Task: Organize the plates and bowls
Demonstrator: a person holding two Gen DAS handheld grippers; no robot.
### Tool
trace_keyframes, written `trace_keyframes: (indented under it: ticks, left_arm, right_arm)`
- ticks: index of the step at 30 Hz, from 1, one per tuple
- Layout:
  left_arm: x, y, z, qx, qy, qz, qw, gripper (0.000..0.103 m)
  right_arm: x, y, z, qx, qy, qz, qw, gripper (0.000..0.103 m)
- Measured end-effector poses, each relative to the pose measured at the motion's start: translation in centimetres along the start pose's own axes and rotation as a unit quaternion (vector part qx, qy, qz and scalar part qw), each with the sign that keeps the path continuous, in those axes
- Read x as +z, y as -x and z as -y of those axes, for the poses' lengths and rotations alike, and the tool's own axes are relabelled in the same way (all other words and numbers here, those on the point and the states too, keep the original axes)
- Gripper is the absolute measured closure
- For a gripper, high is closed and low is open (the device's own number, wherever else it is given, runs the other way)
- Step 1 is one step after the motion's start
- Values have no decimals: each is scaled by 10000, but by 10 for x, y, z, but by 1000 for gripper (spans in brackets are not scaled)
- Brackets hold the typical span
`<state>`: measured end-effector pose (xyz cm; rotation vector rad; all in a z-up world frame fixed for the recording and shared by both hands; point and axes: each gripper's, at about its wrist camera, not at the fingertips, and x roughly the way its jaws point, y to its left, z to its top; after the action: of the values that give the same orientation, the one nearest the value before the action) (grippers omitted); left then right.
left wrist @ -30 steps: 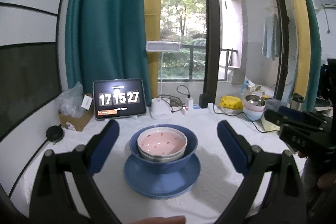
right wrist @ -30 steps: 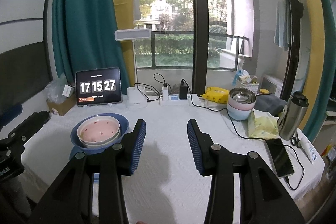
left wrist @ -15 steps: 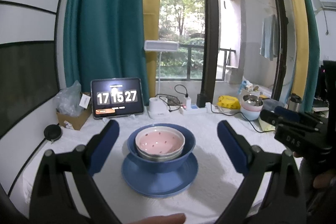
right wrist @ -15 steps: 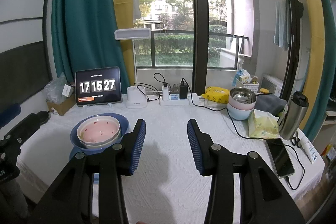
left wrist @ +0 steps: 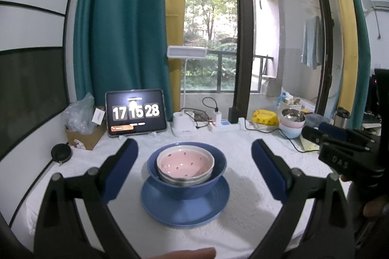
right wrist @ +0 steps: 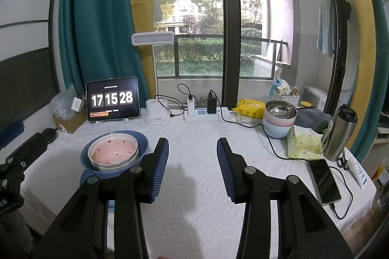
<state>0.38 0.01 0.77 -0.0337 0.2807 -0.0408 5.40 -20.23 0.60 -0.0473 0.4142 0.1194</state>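
A pink spotted bowl (left wrist: pixel 185 161) sits nested in a grey bowl, inside a dark blue bowl (left wrist: pixel 187 183), on a blue plate (left wrist: pixel 184 209) on the white tablecloth. My left gripper (left wrist: pixel 194 146) is open wide just short of this stack, touching nothing. In the right wrist view the same stack (right wrist: pixel 114 154) lies to the left of my right gripper (right wrist: pixel 192 142), which stands open over bare cloth with nothing between its fingers. At the back right, a steel bowl rests in a pink bowl in a light blue one (right wrist: pixel 279 119).
Along the back stand a tablet clock (right wrist: pixel 113 99), a lamp base (right wrist: pixel 157 114) and a power strip (right wrist: pixel 201 113) with trailing cables. At the right are a steel flask (right wrist: pixel 340 135), a phone (right wrist: pixel 324 181) and yellow packets (right wrist: pixel 305 143). A cardboard box (left wrist: pixel 83 135) sits back left.
Only the clock's seconds have advanced. Both grippers and both stacks keep their places.
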Motion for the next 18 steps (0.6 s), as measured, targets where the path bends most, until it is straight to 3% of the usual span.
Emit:
trace_keyframes:
  ticks: [18]
  left_arm:
    - [-1,-2,0,16,19,-21,10000,8]
  right_arm:
    - [0,-1,1,11,-13,-22,10000,59]
